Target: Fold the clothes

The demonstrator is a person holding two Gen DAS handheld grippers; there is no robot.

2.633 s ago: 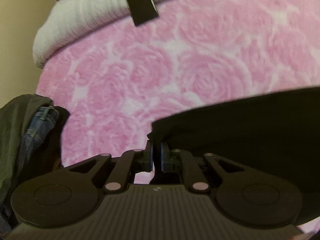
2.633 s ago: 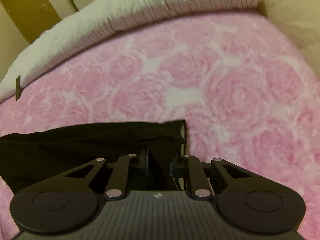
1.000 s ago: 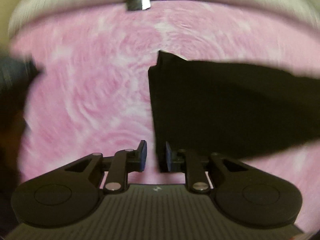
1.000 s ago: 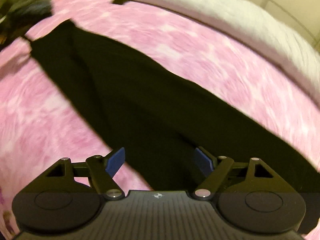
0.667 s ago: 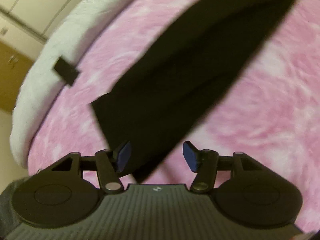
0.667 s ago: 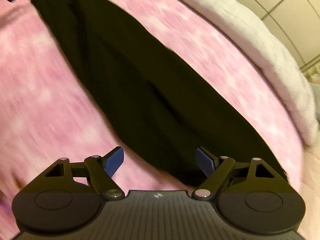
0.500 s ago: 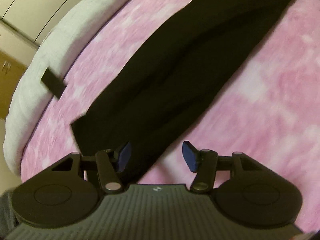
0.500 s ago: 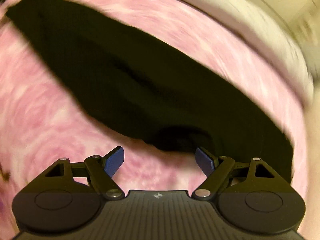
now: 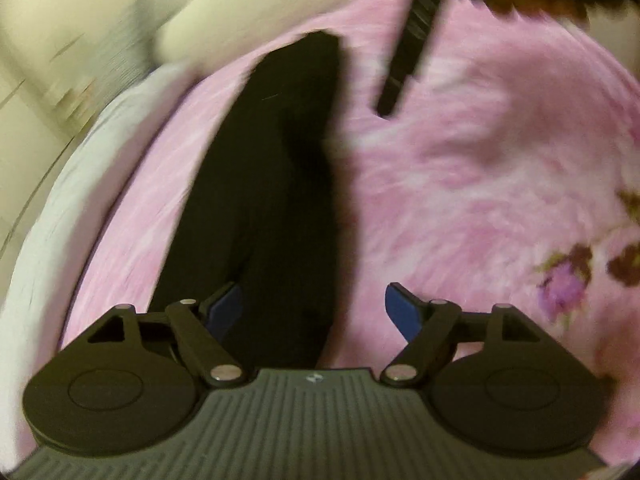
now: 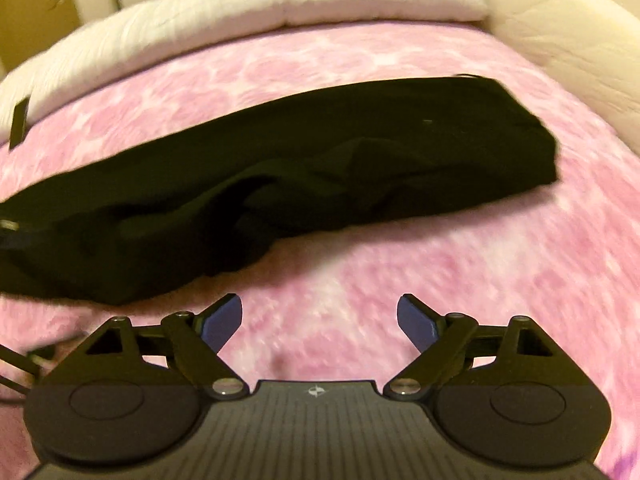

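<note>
A black garment [image 10: 304,168] lies folded into a long band on the pink rose-patterned blanket [image 10: 400,264]. In the left wrist view the garment [image 9: 272,200] runs lengthwise away from me, its near end under my left gripper [image 9: 314,312], which is open and empty. My right gripper [image 10: 320,320] is open and empty, above the blanket just in front of the garment's long edge. The garment shows wrinkles near its middle. The left wrist view is blurred.
A white quilt [image 10: 240,16] borders the blanket's far side, with a cream cushion [image 10: 568,40] at the right. A small black tag [image 10: 19,122] sits at the quilt's left end. A dark, blurred strip [image 9: 412,40] and floral fabric [image 9: 580,276] show in the left wrist view.
Both grippers let go of the garment, opened, and pulled back. The left swung round to look along the garment; the right now faces its long side. The garment lies flat on the blanket.
</note>
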